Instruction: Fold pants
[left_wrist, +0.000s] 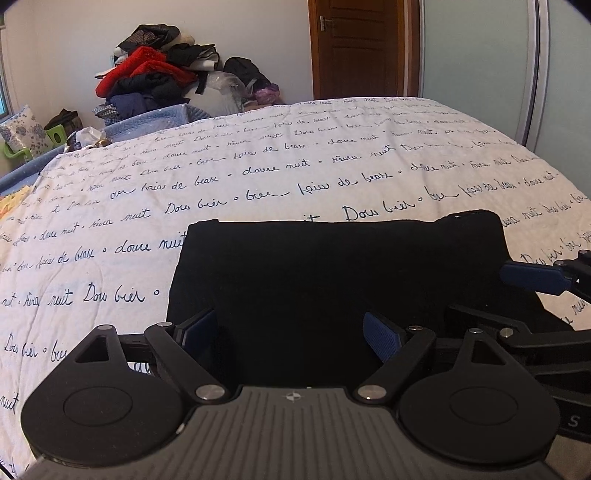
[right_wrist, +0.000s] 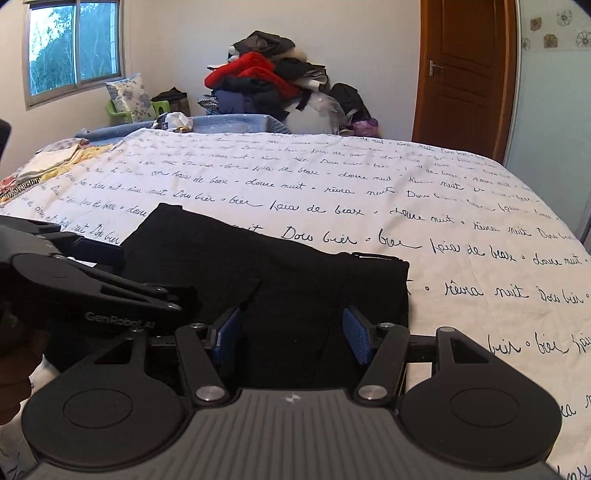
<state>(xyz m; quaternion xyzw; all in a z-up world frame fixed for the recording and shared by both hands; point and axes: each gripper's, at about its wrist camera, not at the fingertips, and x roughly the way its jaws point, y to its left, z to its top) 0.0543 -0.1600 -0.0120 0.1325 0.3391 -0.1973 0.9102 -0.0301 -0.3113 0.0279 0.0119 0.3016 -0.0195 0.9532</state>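
Black pants (left_wrist: 332, 273) lie folded into a flat rectangle on a white quilt (left_wrist: 258, 173) printed with script. My left gripper (left_wrist: 291, 332) hovers over the near part of the pants, jaws wide apart, blue pads (left_wrist: 382, 338) touching nothing. My right gripper (right_wrist: 291, 332) stands over the right half of the pants (right_wrist: 295, 280), its pads (right_wrist: 356, 339) apart with only the flat cloth beneath them. From the left wrist view the right gripper (left_wrist: 480, 291) reaches in at the pants' right edge. The right wrist view catches the left gripper (right_wrist: 147, 275) at the pants' left side.
A heap of clothes (left_wrist: 155, 77) is stacked beyond the bed's far edge, beside a brown door (left_wrist: 362, 48). Folded cloths (right_wrist: 55, 166) lie at the bed's far left under a window (right_wrist: 74, 48). Bare quilt stretches beyond and to the right of the pants.
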